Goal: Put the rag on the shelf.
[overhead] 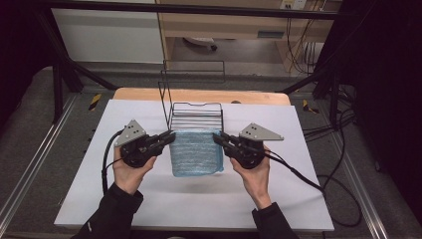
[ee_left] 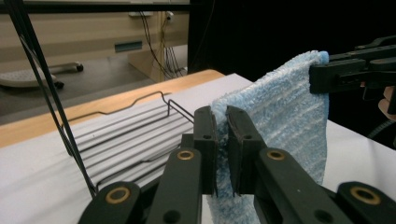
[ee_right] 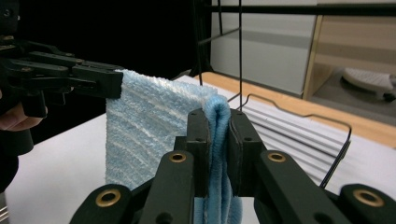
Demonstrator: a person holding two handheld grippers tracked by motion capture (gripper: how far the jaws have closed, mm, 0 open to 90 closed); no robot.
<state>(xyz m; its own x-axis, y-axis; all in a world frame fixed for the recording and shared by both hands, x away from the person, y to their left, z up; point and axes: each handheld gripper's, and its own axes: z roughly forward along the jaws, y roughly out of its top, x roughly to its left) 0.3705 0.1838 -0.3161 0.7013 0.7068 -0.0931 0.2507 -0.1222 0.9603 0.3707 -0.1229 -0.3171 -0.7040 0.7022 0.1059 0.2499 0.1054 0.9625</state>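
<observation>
A light blue towel (overhead: 195, 152) hangs stretched between my two grippers above the white table sheet (overhead: 149, 199), just in front of a black wire rack (overhead: 196, 117). My left gripper (overhead: 170, 137) is shut on the towel's upper left corner, and its jaws pinch the cloth (ee_left: 275, 112) in the left gripper view (ee_left: 221, 122). My right gripper (overhead: 217, 137) is shut on the upper right corner; the folded edge (ee_right: 154, 121) sits between its jaws (ee_right: 216, 122). Across the towel, each gripper view shows the other gripper, the right one (ee_left: 327, 70) and the left one (ee_right: 114, 84).
The wire rack (ee_left: 126, 135) has a tall wire handle frame (overhead: 166, 84) at its back. A wooden table edge (overhead: 199, 94) lies beyond the white sheet. Black cables (overhead: 308, 181) trail from the grippers over the sheet and the grey floor at the right.
</observation>
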